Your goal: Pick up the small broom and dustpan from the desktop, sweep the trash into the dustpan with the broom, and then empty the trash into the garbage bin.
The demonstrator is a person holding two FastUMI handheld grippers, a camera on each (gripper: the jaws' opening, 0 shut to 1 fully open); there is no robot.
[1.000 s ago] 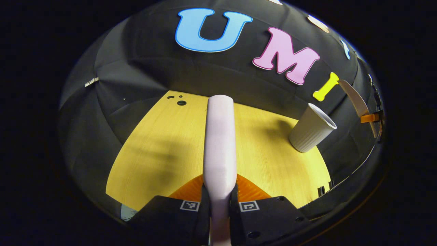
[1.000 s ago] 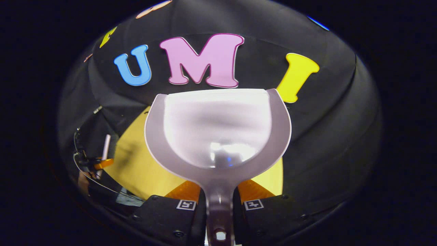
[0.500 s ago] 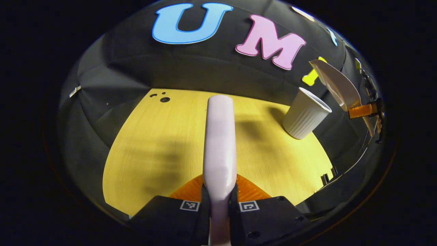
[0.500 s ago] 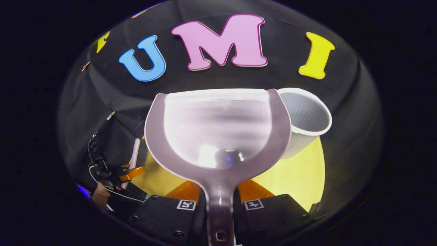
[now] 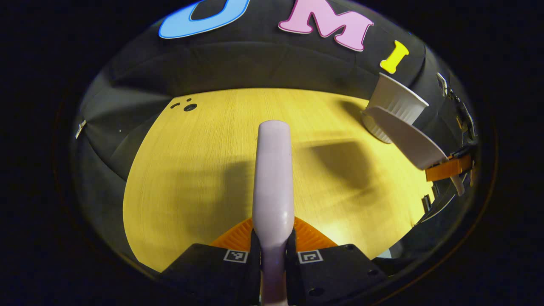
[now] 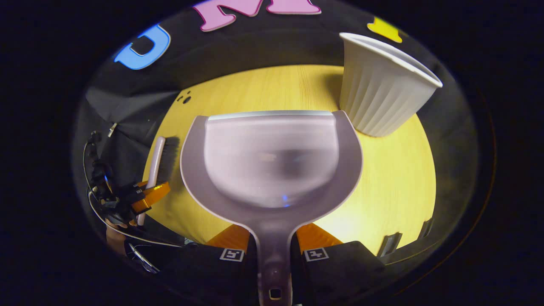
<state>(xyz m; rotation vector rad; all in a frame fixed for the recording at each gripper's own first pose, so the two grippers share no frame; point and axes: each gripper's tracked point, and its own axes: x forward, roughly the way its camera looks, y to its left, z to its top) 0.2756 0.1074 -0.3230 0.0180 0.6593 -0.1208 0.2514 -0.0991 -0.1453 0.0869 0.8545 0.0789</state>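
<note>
My left gripper [image 5: 273,244] is shut on the pale lilac broom [image 5: 273,170], whose back runs straight ahead over the yellow desktop [image 5: 204,161]. My right gripper [image 6: 274,246] is shut on the handle of the translucent lilac dustpan [image 6: 272,161], held level above the desk. The dustpan's bowl looks bare inside. The white ribbed garbage bin [image 6: 380,87] stands upright just beyond the dustpan's right corner. In the left gripper view the dustpan [image 5: 408,138] hangs in front of the bin [image 5: 397,104]. In the right gripper view the broom [image 6: 159,159], bristles dark, sits at the left with the left gripper [image 6: 148,193].
Small dark holes [image 5: 187,106] mark the desk's far left corner. The desk's near right edge carries a dark bracket [image 6: 389,244]. Cables and a hand [image 6: 112,221] trail behind the left gripper. Black cloth walls close in on the desk's far and side edges.
Both grippers have tipped down toward the desk. The dustpan has dropped from above the bin's rim to a spot beside and in front of the bin. The broom stays gripped.
</note>
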